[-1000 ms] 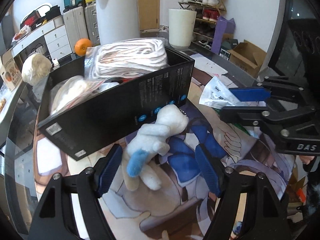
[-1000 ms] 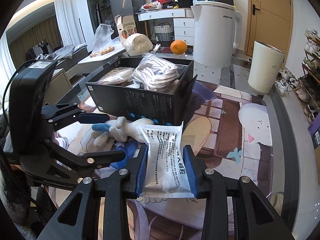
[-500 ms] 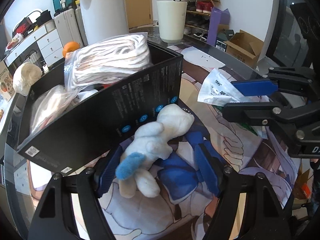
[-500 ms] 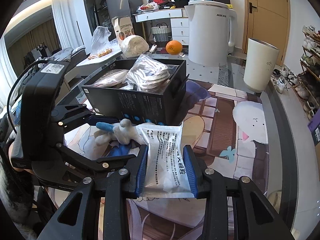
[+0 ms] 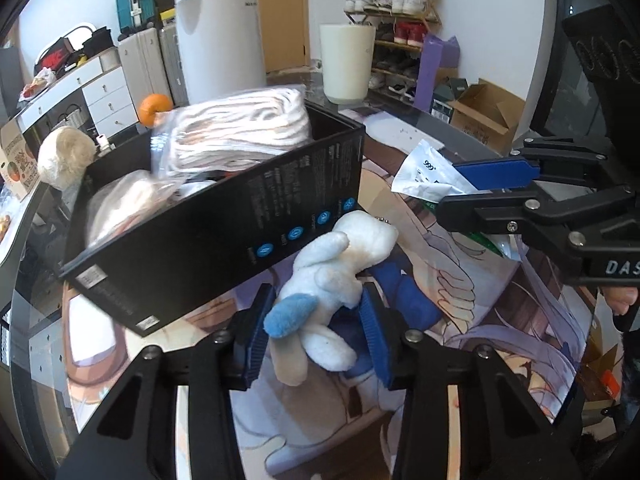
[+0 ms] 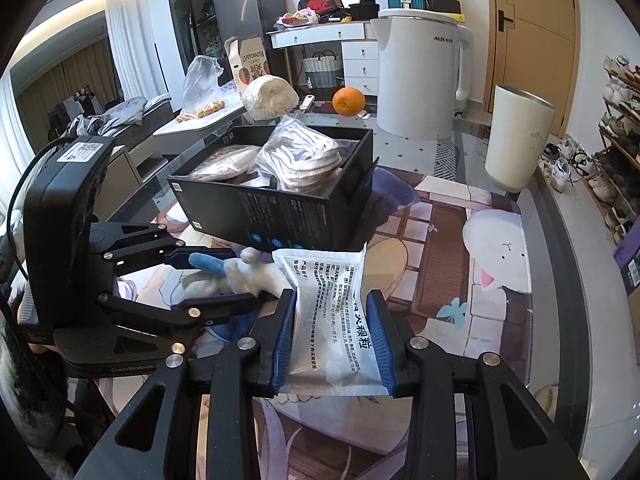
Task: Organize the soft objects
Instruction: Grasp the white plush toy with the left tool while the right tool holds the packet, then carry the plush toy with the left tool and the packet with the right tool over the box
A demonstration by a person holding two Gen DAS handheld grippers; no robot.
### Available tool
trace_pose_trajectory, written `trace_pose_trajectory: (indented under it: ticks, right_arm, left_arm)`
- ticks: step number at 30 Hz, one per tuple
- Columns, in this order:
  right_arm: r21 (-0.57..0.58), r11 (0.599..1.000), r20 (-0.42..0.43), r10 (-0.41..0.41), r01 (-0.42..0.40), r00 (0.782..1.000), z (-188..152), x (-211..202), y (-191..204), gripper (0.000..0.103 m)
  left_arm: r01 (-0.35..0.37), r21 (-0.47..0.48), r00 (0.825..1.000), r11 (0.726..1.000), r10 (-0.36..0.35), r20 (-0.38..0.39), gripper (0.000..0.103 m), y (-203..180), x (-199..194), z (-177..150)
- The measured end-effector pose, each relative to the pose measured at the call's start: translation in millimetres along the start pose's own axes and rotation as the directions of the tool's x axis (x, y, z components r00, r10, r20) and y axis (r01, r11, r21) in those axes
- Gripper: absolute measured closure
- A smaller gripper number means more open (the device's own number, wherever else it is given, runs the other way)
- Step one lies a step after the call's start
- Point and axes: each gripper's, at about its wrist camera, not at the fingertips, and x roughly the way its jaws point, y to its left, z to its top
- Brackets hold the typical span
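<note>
A white plush toy (image 5: 340, 272) with a blue ear lies on the printed mat just in front of the black box (image 5: 224, 220). My left gripper (image 5: 316, 328) is shut on the toy's body, its blue pads pressing both sides; the same toy (image 6: 240, 276) shows in the right wrist view. My right gripper (image 6: 332, 340) is shut on a white sachet pack (image 6: 332, 312) with printed text, held above the mat; that pack (image 5: 428, 172) shows at the right of the left wrist view. The box holds bagged white cloth bundles (image 6: 304, 160).
On the glass table beyond the box stand a white kettle (image 6: 420, 76), a white cup (image 6: 520, 144), an orange (image 6: 348, 102) and a wrapped white roll (image 6: 270, 96). A shoe rack (image 5: 396, 28) and a cardboard box (image 5: 480, 116) stand off the table.
My left gripper's jaws have closed from wide open onto the plush toy, and it has edged nearer the box. The right gripper still holds the sachet in place.
</note>
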Motion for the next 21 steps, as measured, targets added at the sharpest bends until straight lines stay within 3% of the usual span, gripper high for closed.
trace_pose_trajectory:
  ticks: [12,21]
  right_arm:
    - [-0.039,0.999,0.066,0.008,-0.005,0.998,7.4,-16.8,18.3,0.067]
    - [-0.06,0.998,0.117,0.009,-0.002,0.993,14.8,-27.6,28.3,0.067]
  left_arm:
    - [-0.012,-0.098,0.994,0.995,0.022,0.105,0.061,19.9,-41.5,-25.2]
    - [-0.022,-0.148,0.979,0.989,0.051,0.196,0.061,34.6,-68.0,-27.6]
